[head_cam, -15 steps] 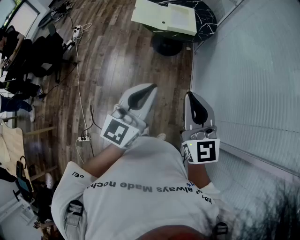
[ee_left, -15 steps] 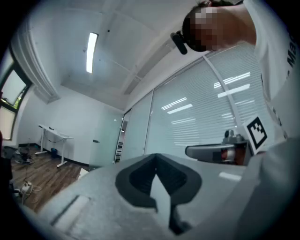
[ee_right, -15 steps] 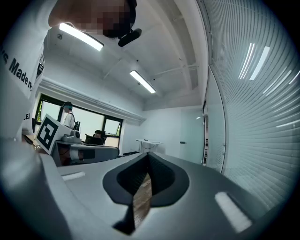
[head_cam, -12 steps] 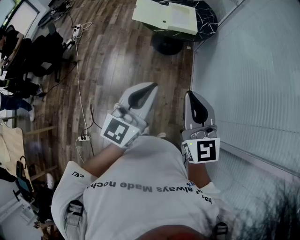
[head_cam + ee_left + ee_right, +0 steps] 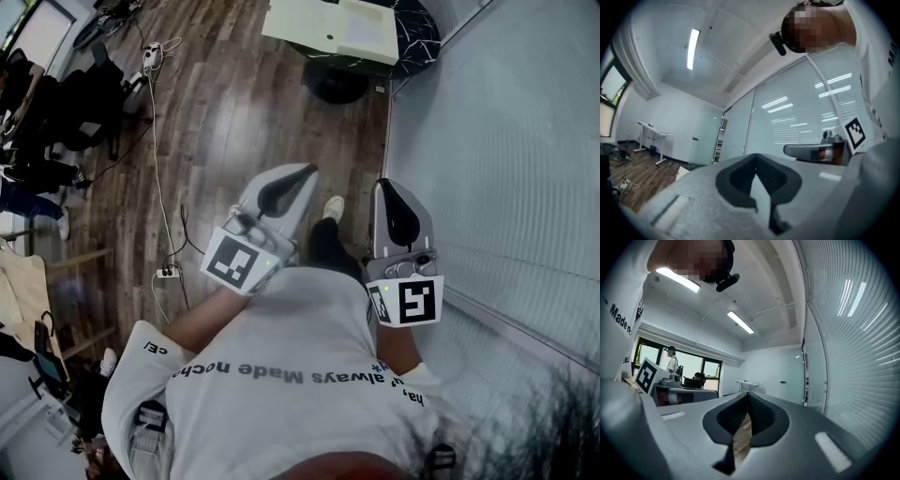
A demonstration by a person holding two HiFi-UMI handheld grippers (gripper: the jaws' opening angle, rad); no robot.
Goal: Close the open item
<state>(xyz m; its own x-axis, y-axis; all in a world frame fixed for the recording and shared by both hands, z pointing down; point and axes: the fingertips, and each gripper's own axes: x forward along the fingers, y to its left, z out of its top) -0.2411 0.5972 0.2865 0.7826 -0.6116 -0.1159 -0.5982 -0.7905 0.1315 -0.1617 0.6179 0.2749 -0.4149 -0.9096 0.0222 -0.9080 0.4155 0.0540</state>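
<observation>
Office. Slatted glass partition (image 5: 506, 141), wood-look floor (image 5: 234, 103), cabled power strip (image 5: 167, 277), white desk (image 5: 649, 129), ceiling strip light (image 5: 693, 42), people at a window workstation (image 5: 696, 378).

Two tongs, left tongs (image 5: 303, 173) and right tongs (image 5: 383, 189), one round table (image 5: 418, 39), one pale box (image 5: 328, 28)

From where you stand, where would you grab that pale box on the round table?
Probably by its thin near edge, coming in from this side. The box lies flat on the table, looks too broad for jaws to span, and its long edge faces us. It is too far off to make out any lid or latch.
</observation>
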